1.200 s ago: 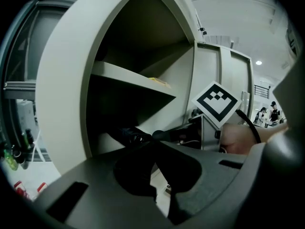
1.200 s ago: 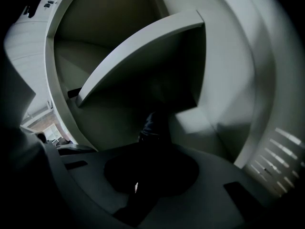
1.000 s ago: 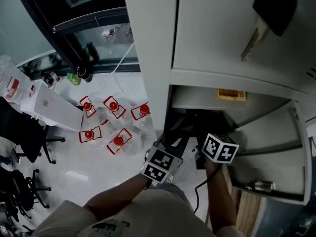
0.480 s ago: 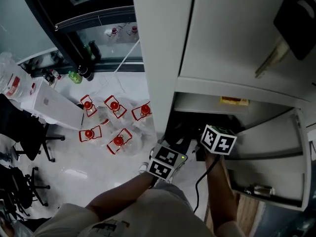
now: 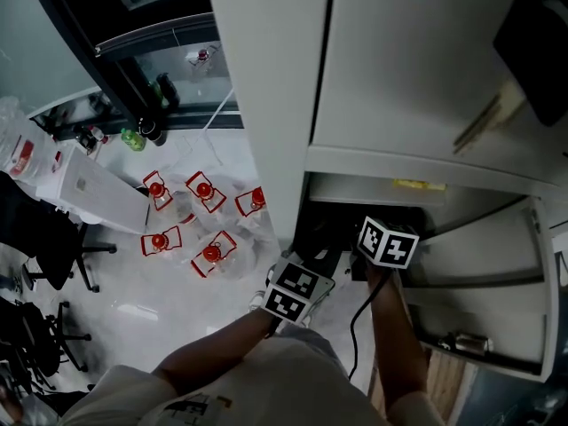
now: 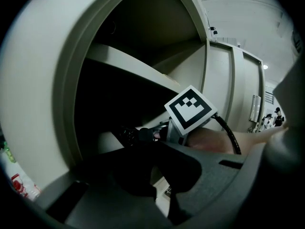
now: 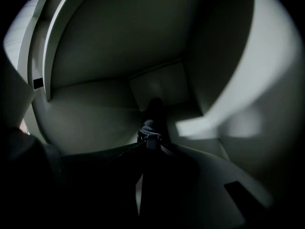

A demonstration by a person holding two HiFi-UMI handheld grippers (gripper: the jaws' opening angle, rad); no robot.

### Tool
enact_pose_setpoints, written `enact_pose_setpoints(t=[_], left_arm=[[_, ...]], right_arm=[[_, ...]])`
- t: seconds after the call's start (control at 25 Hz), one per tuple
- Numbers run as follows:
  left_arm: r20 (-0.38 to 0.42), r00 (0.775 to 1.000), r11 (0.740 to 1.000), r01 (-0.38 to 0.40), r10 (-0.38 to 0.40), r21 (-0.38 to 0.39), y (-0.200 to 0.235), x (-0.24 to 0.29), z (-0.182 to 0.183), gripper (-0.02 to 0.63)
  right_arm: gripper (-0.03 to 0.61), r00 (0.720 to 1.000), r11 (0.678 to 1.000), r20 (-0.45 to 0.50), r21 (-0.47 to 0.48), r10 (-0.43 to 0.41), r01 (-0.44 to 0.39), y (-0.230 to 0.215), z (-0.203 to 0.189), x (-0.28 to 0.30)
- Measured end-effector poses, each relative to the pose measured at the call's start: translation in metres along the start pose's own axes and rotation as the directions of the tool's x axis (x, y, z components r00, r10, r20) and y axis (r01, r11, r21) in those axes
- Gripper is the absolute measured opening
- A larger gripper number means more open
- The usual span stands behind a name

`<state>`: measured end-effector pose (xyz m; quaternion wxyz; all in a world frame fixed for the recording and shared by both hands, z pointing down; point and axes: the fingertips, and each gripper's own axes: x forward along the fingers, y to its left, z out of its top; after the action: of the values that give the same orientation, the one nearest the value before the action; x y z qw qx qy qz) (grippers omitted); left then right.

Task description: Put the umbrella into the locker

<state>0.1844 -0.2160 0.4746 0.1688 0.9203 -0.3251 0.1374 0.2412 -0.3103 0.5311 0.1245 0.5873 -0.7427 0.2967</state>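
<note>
The grey locker (image 5: 284,105) has one compartment open, its door (image 5: 484,247) swung out to the right. In the right gripper view, my right gripper (image 7: 150,144) is shut on the black folded umbrella (image 7: 152,118), which points into the dark compartment toward its back wall. From above, its marker cube (image 5: 388,242) sits right at the compartment's mouth. My left gripper (image 5: 295,291) hovers just left of it, outside the opening. The left gripper view shows the right cube (image 6: 189,109) and the umbrella's dark end (image 6: 136,136). A black mass covers the left jaws, hiding their state.
Several red-capped water bottles (image 5: 204,189) stand on the floor left of the locker, beside a white box (image 5: 98,189) and a black office chair (image 5: 44,238). A key bunch (image 5: 470,340) hangs on the open door. A black object (image 5: 541,25) hangs on the upper door.
My right gripper has edged further in toward the compartment with the umbrella. The left gripper has stayed about where it was.
</note>
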Motion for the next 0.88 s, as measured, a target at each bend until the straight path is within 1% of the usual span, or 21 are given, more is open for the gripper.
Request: enact_pose_setpoints(t=[0.2, 0.32, 0.48, 0.64, 0.88], left_arm=[[-0.007, 1.0, 1.0, 0.011, -0.011, 0.003, -0.002, 0.002, -0.002, 0.008], [-0.008, 1.0, 1.0, 0.022, -0.022, 0.003, -0.004, 0.002, -0.002, 0.008], [-0.008, 0.999, 0.999, 0.031, -0.031, 0.012, -0.007, -0.002, -0.001, 0.008], [0.004, 0.999, 0.999, 0.036, -0.036, 0.017, -0.008, -0.01, 0.003, 0.008], [0.032, 0.998, 0.997, 0.061, -0.062, 0.043, -0.018, -0.024, 0.016, 0.008]], right_arm=[[0.054, 1.0, 1.0, -0.002, 0.01, -0.006, 0.006, -0.001, -0.002, 0.0], [0.056, 1.0, 1.0, 0.003, -0.01, -0.026, 0.026, -0.002, -0.002, -0.005], [0.06, 0.998, 0.998, 0.043, -0.048, -0.045, 0.047, 0.001, 0.004, -0.017], [0.062, 0.994, 0.995, 0.093, -0.066, -0.063, 0.069, 0.004, 0.011, -0.033], [0.071, 0.987, 0.991, 0.145, -0.107, -0.061, 0.077, 0.017, 0.017, -0.062]])
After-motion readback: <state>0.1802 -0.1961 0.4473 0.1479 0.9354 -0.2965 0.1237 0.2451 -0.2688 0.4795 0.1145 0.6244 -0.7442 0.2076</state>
